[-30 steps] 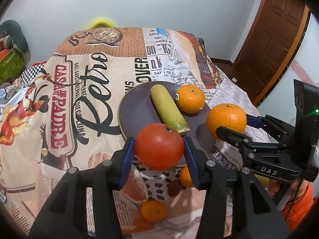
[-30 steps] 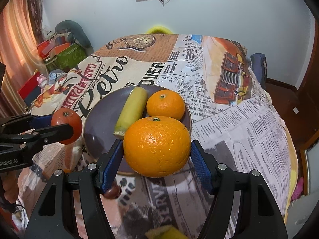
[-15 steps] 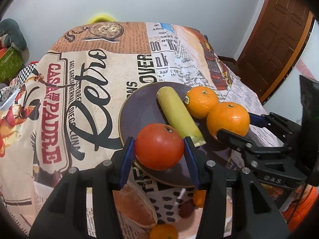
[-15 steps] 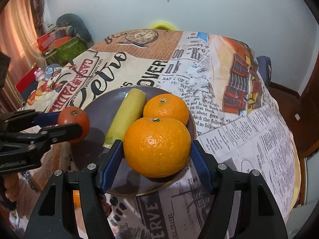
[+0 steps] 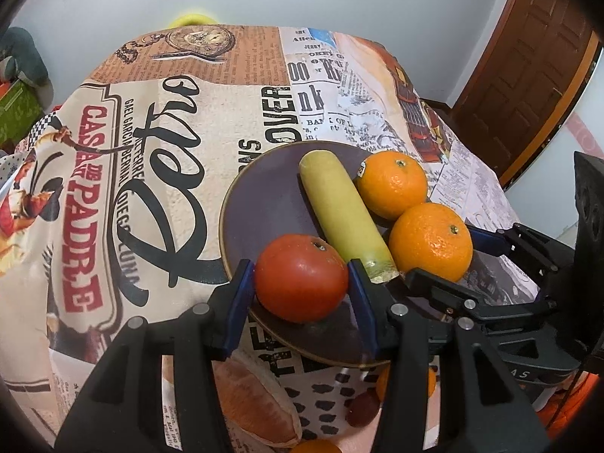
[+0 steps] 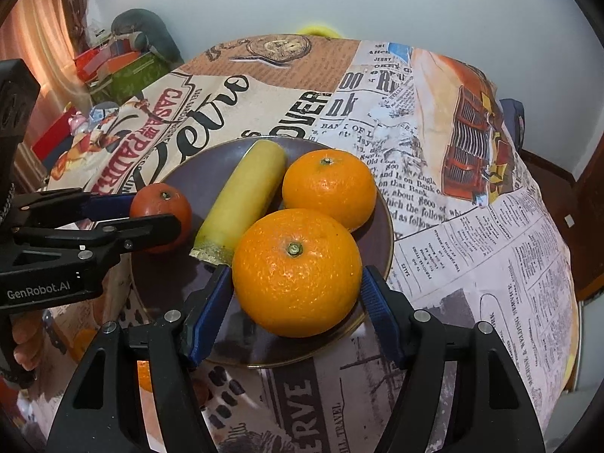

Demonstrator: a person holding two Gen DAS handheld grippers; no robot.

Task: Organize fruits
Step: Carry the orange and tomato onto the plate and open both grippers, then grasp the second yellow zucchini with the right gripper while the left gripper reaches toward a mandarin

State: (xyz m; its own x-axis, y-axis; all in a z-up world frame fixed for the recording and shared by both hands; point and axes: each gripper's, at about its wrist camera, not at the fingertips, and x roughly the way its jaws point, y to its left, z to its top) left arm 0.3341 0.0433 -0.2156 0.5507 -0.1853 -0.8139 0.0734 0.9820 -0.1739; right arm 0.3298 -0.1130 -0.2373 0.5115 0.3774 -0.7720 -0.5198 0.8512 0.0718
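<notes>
A dark purple plate (image 5: 264, 196) (image 6: 381, 241) lies on the newspaper-print tablecloth. On it are a yellow-green banana piece (image 5: 343, 215) (image 6: 241, 204) and an orange (image 5: 392, 185) (image 6: 328, 188). My left gripper (image 5: 300, 283) is shut on a red tomato (image 5: 300, 277) (image 6: 160, 207) over the plate's near left part. My right gripper (image 6: 296, 283) is shut on a big orange (image 6: 296, 271) (image 5: 430, 241) over the plate's near right part, beside the banana piece. I cannot tell whether either held fruit touches the plate.
The table edge runs just below the plate. Under it, below the edge, lie loose oranges (image 5: 406, 381) and a patterned cushion (image 5: 256, 400). Boxes and clutter (image 6: 113, 64) stand at the far left. A wooden door (image 5: 528, 75) is at the right.
Both grippers have moved forward and down over the plate with their fruits still held. The held orange now sits close to the orange and banana piece on the plate.
</notes>
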